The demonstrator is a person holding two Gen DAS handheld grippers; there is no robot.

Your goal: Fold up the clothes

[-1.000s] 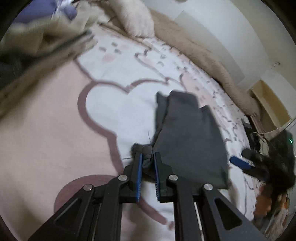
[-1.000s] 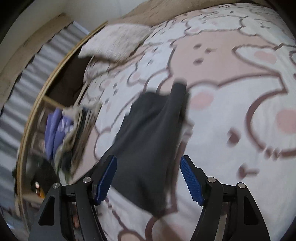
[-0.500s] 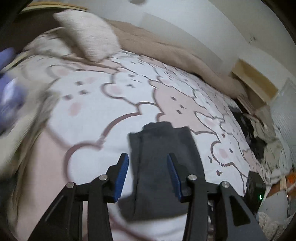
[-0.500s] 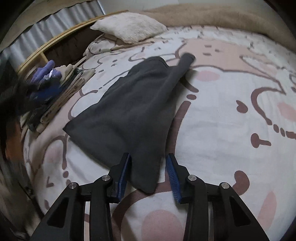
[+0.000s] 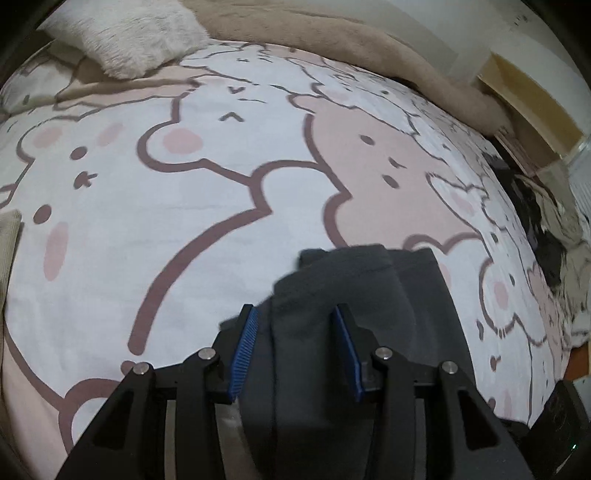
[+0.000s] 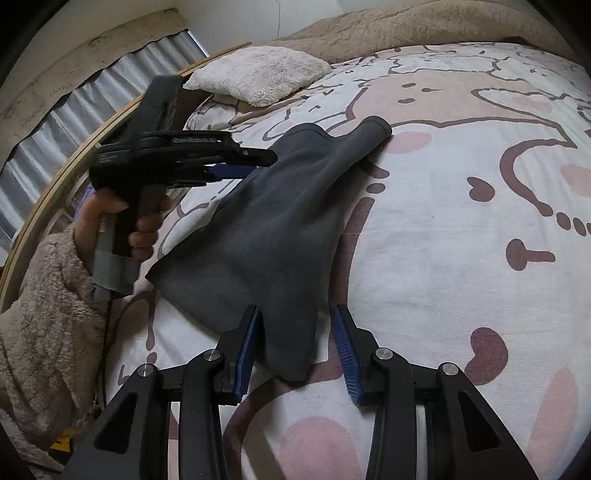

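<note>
Right wrist view: the left claw [image 6: 258, 164] is seen from the side, held level over the far left edge of the garment [image 6: 273, 229] by a hand [image 6: 122, 218] wrapped round its grip, with a fluffy beige sleeve [image 6: 44, 314] covering the forearm. Its blue pads are seen at the cloth's edge, but from this angle their spacing cannot be judged. In the left wrist view the left claw [image 5: 295, 350] is shown with its jaws apart, the dark grey garment [image 5: 354, 325] lying between and beneath them without being pinched. The right claw [image 6: 297, 354] is likewise held spread, low over the bed, with the garment's near corner lying between its blue pads; whether the left pad touches the cloth cannot be told. The garment is spread flat on the bed, a narrow sleeve-like end [image 6: 373, 133] pointing away toward the far side. The bed is covered by a sheet [image 6: 461, 229] printed with pink and white cartoon bears outlined in brown. A white fluffy pillow [image 6: 258, 75] and a tan blanket [image 6: 406, 33] are seen at the head, and a pile of clothes [image 5: 554, 236] lies at the bed's right edge.
</note>
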